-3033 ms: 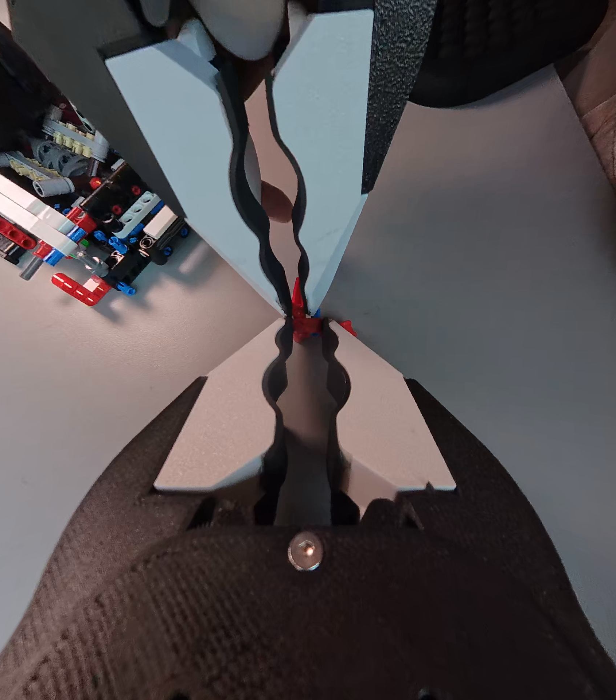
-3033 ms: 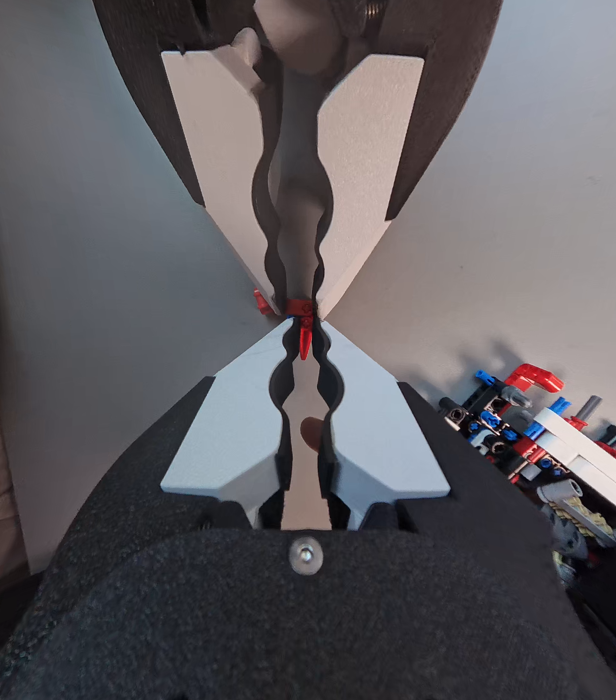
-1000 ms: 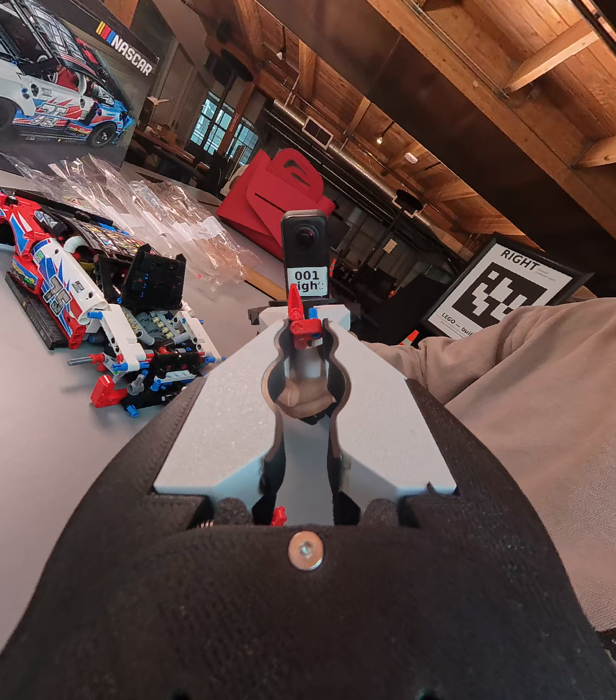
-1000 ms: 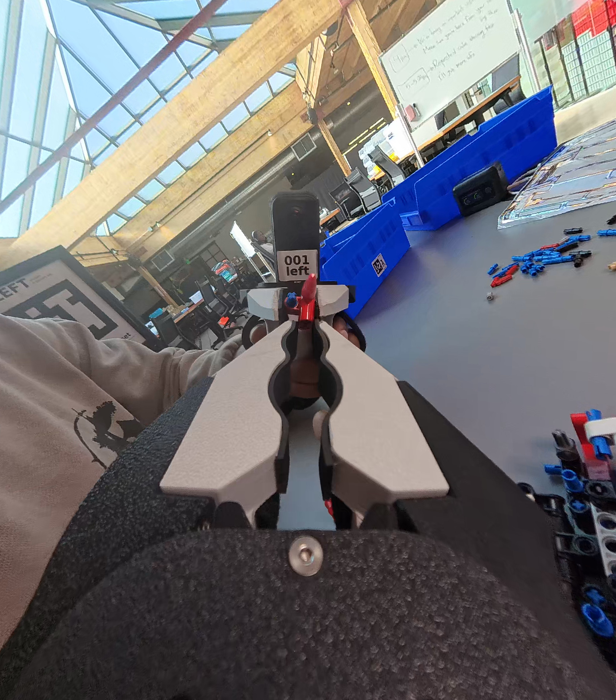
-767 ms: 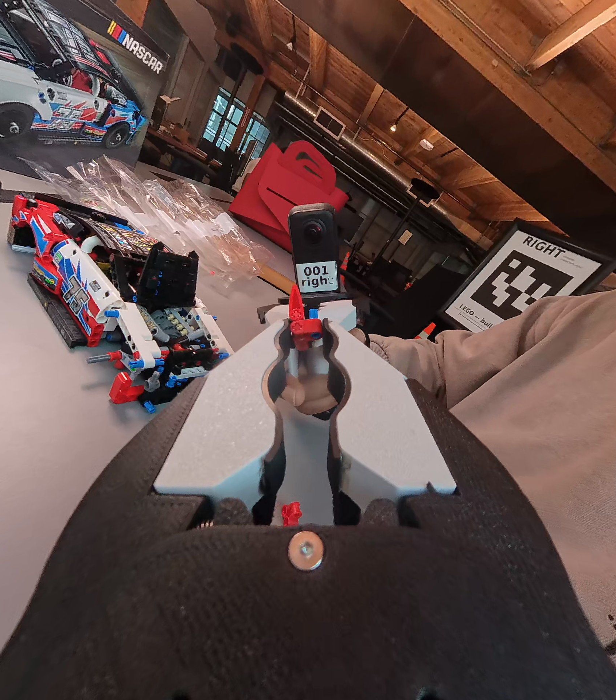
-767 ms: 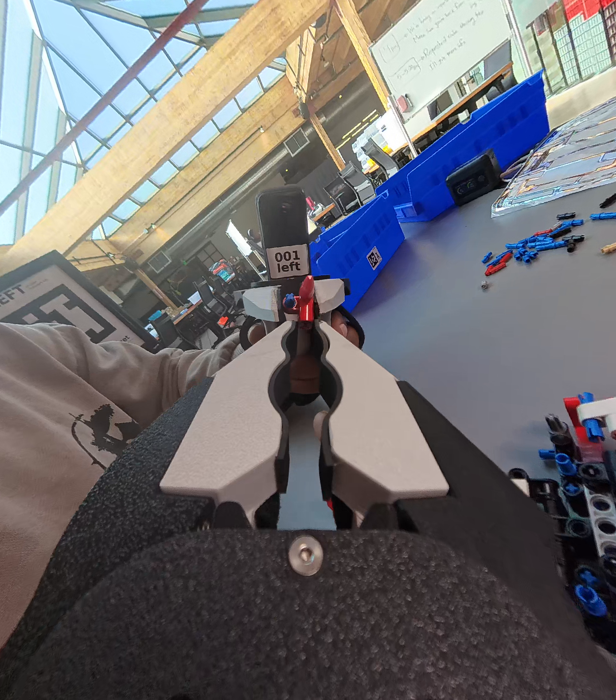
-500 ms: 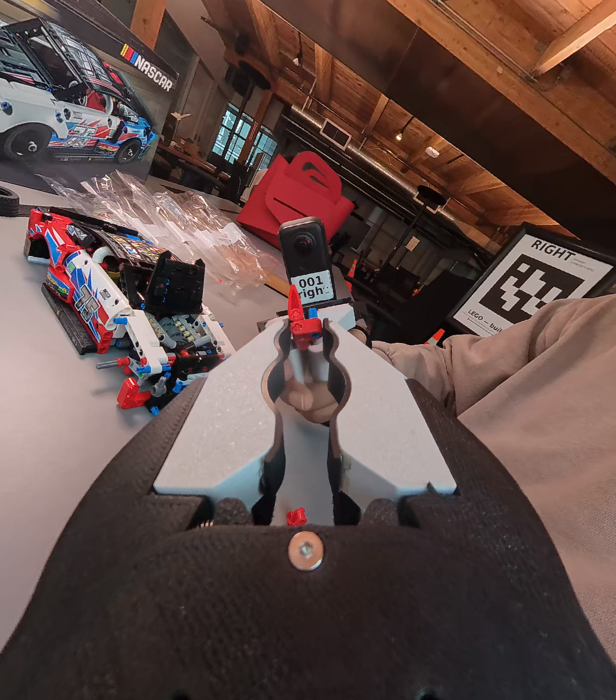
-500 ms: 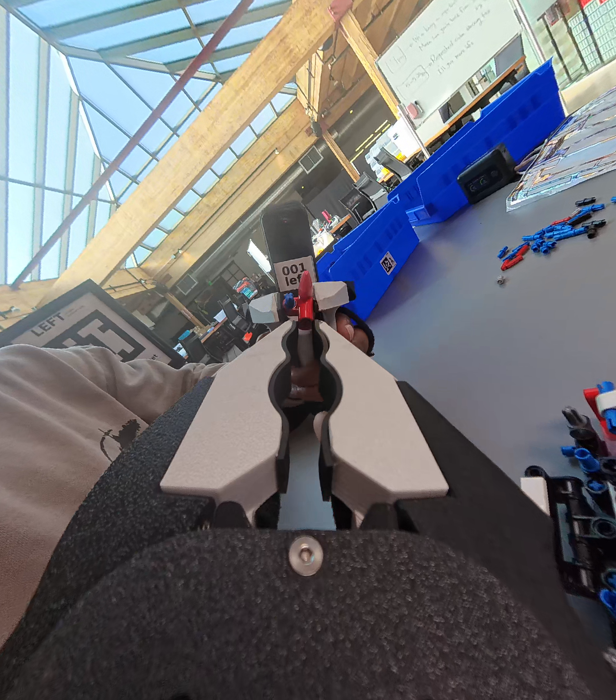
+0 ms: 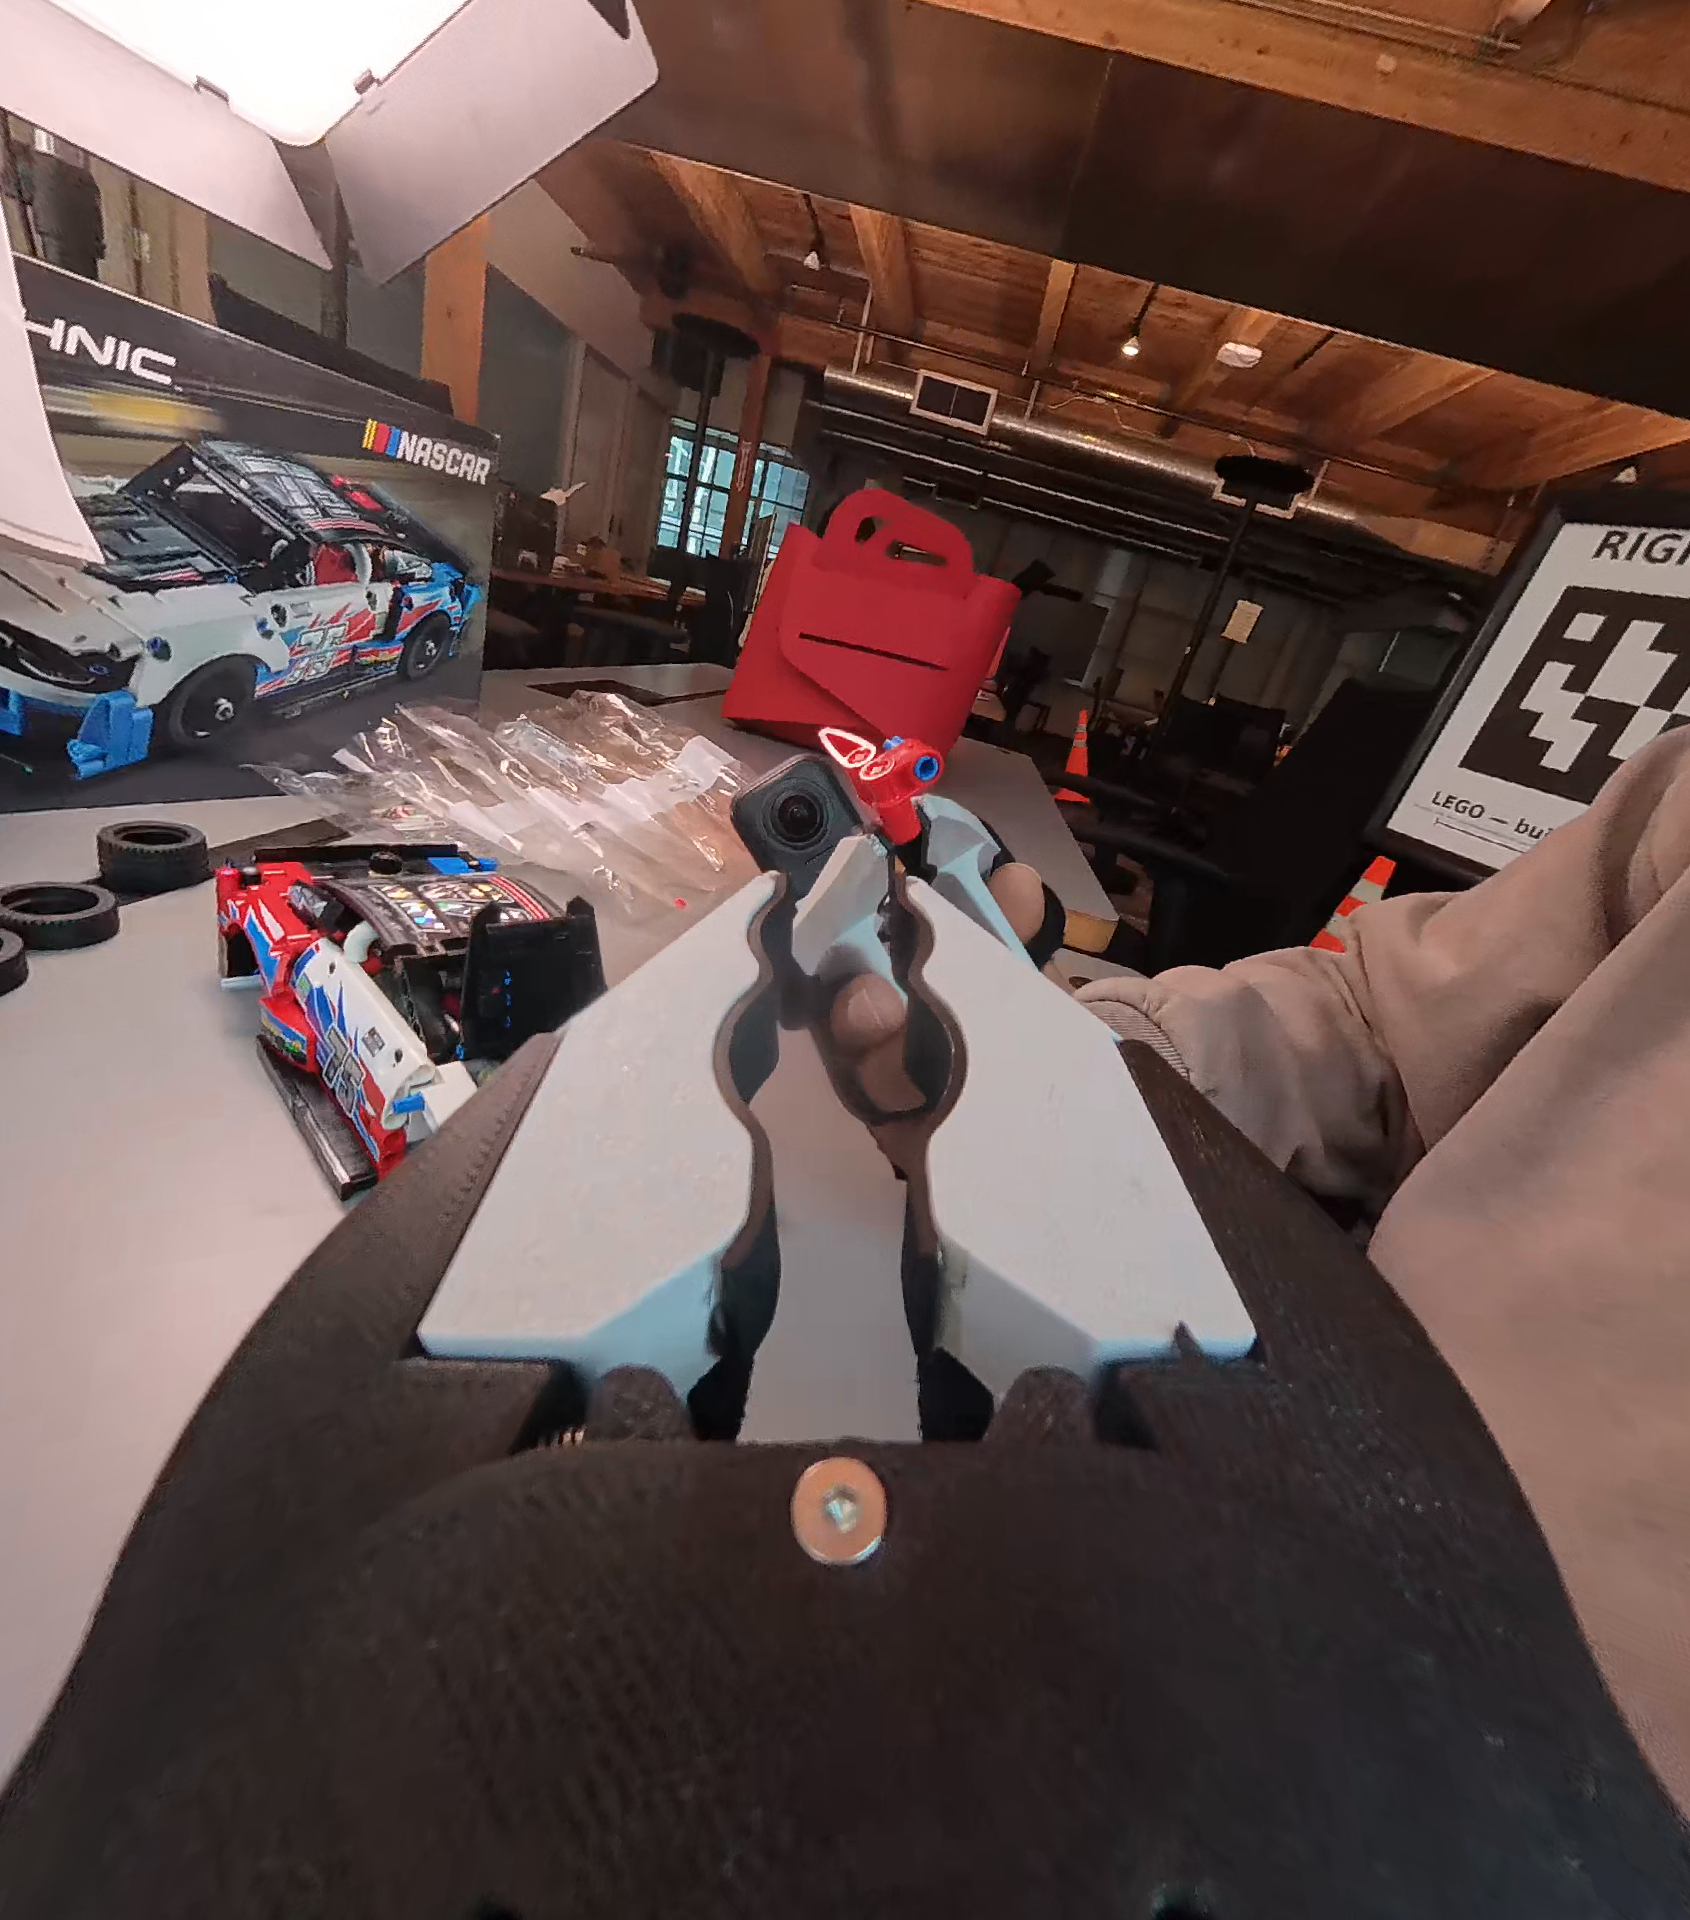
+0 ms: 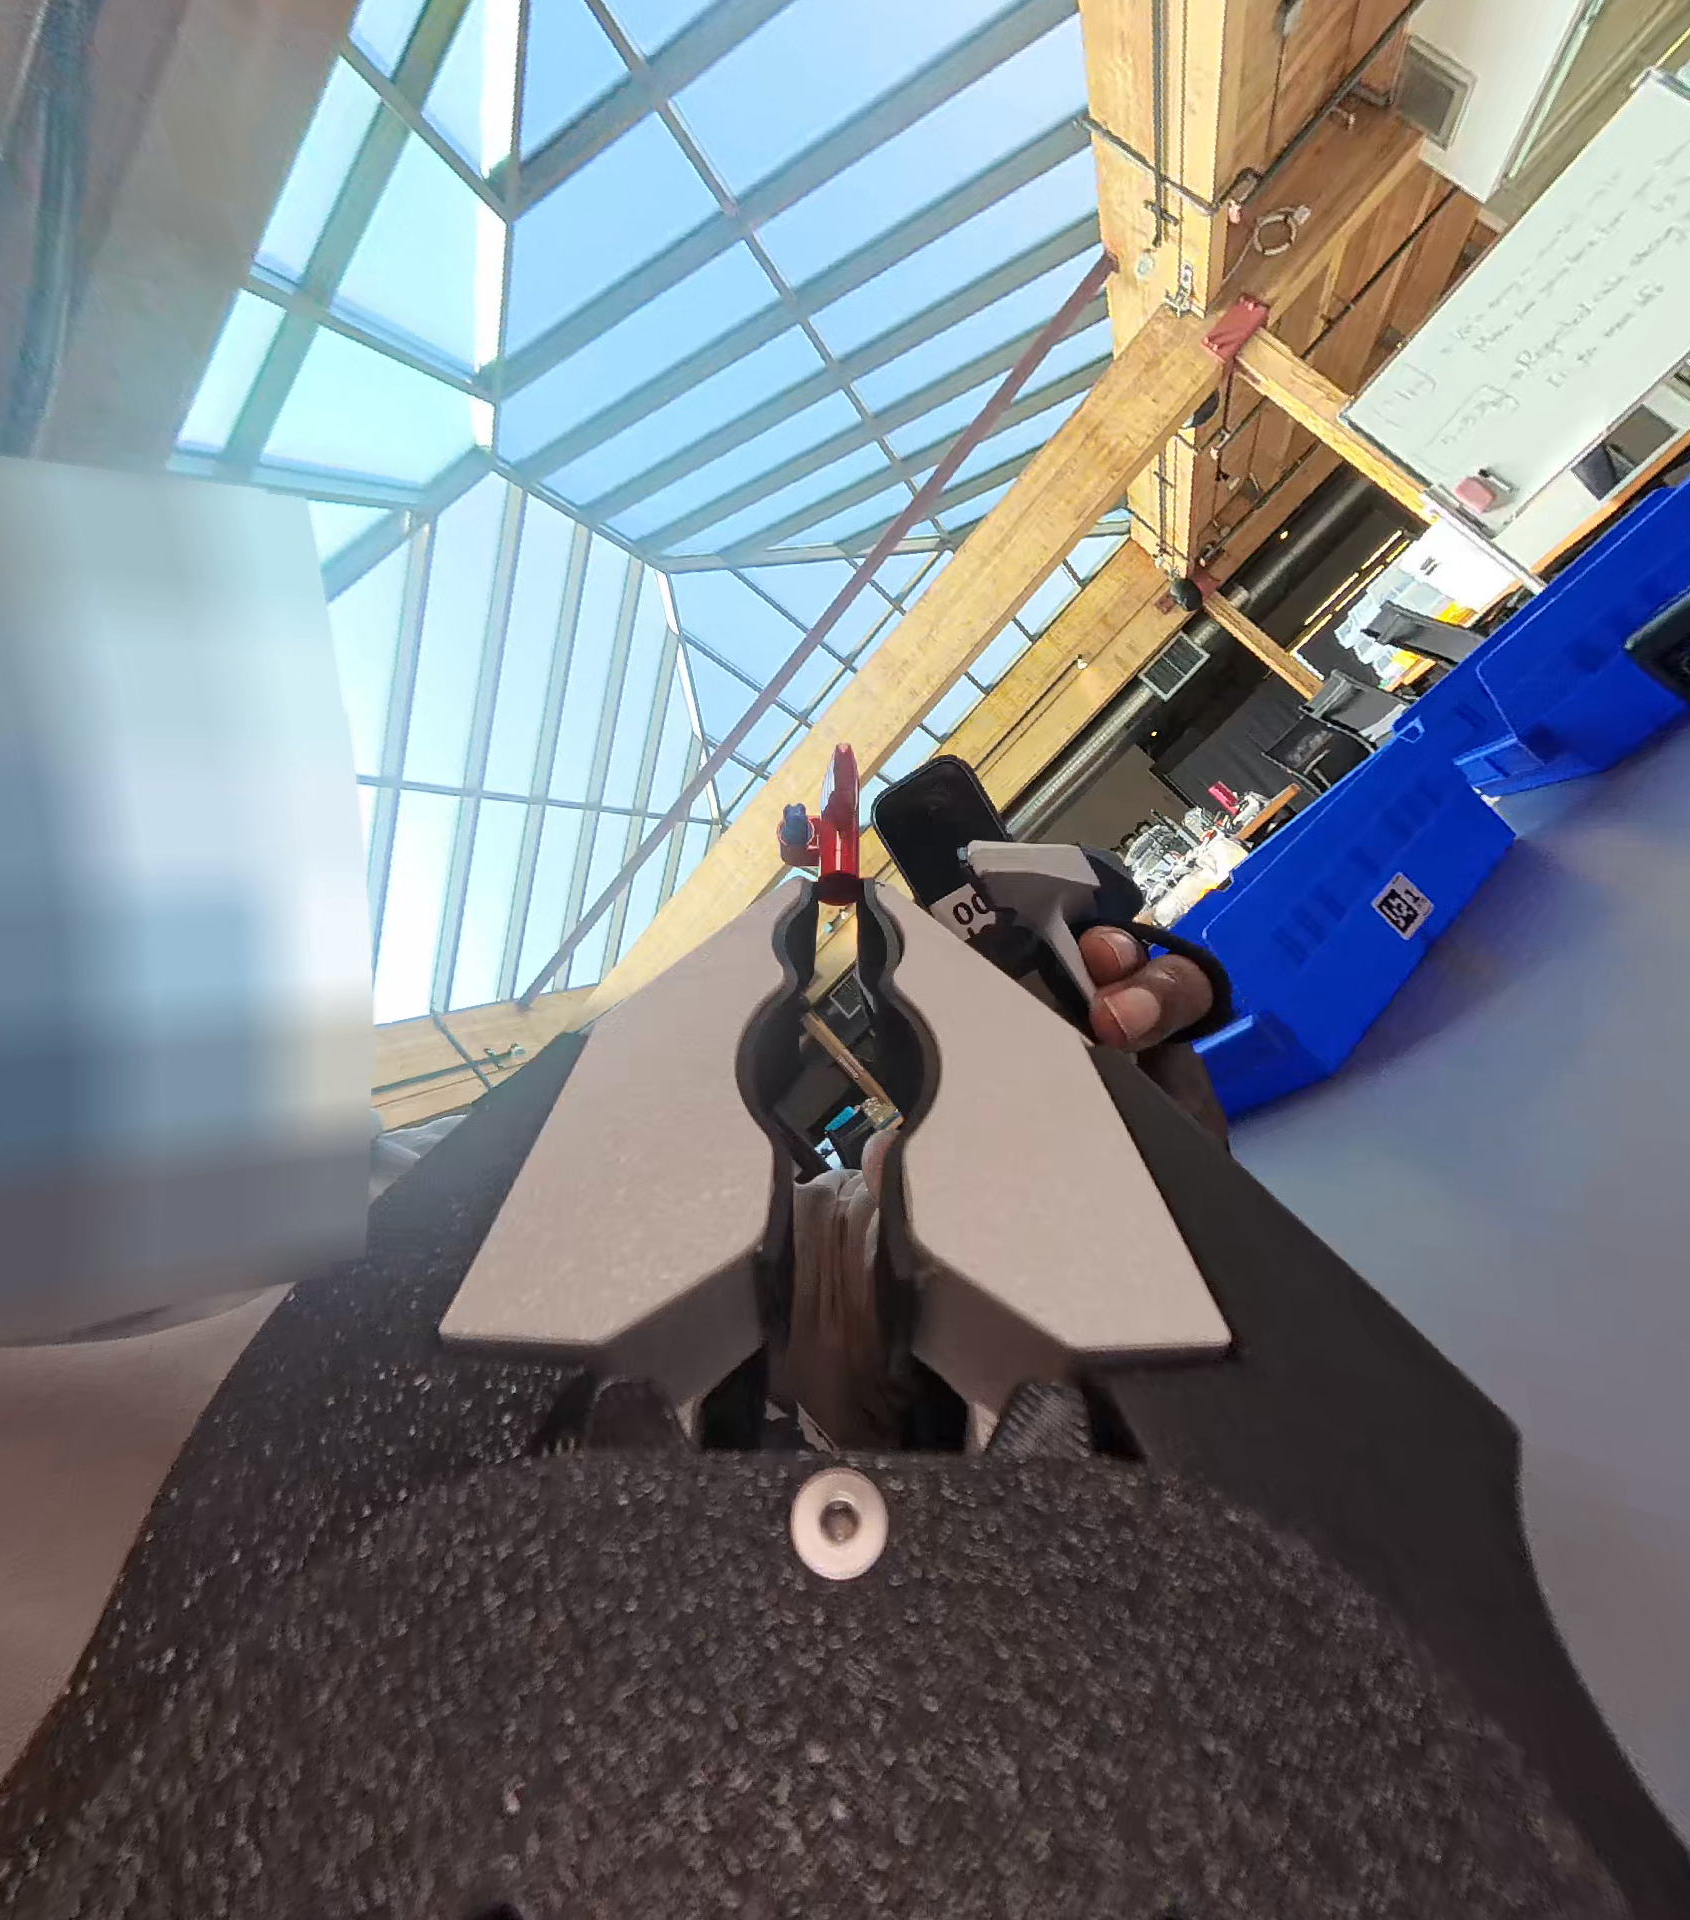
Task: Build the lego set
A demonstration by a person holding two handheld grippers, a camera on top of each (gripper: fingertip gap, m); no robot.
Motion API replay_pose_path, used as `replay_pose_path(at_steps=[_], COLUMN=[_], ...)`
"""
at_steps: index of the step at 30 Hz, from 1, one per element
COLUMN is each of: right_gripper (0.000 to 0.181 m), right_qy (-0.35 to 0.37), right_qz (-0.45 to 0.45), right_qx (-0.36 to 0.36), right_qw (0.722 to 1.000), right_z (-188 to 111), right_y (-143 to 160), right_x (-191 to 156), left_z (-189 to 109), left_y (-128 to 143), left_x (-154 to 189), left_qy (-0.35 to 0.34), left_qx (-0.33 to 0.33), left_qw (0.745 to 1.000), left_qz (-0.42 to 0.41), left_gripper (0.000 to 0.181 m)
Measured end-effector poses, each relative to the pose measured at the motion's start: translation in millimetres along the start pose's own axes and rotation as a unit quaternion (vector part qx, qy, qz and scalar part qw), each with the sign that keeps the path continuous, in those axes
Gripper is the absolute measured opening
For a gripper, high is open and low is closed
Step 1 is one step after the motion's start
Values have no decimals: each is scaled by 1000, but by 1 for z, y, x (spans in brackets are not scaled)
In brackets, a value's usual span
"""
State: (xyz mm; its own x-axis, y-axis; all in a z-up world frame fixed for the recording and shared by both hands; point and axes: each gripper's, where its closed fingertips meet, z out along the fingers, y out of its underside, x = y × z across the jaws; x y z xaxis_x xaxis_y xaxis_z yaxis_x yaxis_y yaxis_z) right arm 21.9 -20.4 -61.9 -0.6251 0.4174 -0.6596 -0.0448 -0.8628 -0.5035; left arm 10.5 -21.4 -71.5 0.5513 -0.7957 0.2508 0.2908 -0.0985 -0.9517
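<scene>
The right tool is pinching a red piece upright at its tips, raised off the desk, while the left tool, slightly parted, is gripping nothing, the car lying to its left.

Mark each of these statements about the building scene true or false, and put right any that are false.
1. The right tongs are shut on a small red piece. True.
2. The left tongs hold that red piece too. False: they are open and hold nothing.
3. Loose black tyres lie on the table beside the part-built car. True.
4. The part-built car already has all its wheels on. False: no wheel shows on it, and the tyres lie loose.
5. A red bag stands behind the clear plastic bags. True.
</scene>
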Motion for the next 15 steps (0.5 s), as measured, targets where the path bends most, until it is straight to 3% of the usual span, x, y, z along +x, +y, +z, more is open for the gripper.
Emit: replay_pose_path(at_steps=[7, 15], right_gripper=[3, 3], right_qy=[-28, -11], right_qz=[7, -19], right_qx=[-13, -30], right_qw=[1000, 999], right_z=[2, 2], right_y=[6, 11], right_x=[-10, -5], left_z=[12, 15], left_y=[-12, -7], left_x=[22, 22], left_qy=[58, 47], left_qx=[5, -7], left_qw=[998, 999], left_qz=[-10, -10], left_gripper=[19, 12])
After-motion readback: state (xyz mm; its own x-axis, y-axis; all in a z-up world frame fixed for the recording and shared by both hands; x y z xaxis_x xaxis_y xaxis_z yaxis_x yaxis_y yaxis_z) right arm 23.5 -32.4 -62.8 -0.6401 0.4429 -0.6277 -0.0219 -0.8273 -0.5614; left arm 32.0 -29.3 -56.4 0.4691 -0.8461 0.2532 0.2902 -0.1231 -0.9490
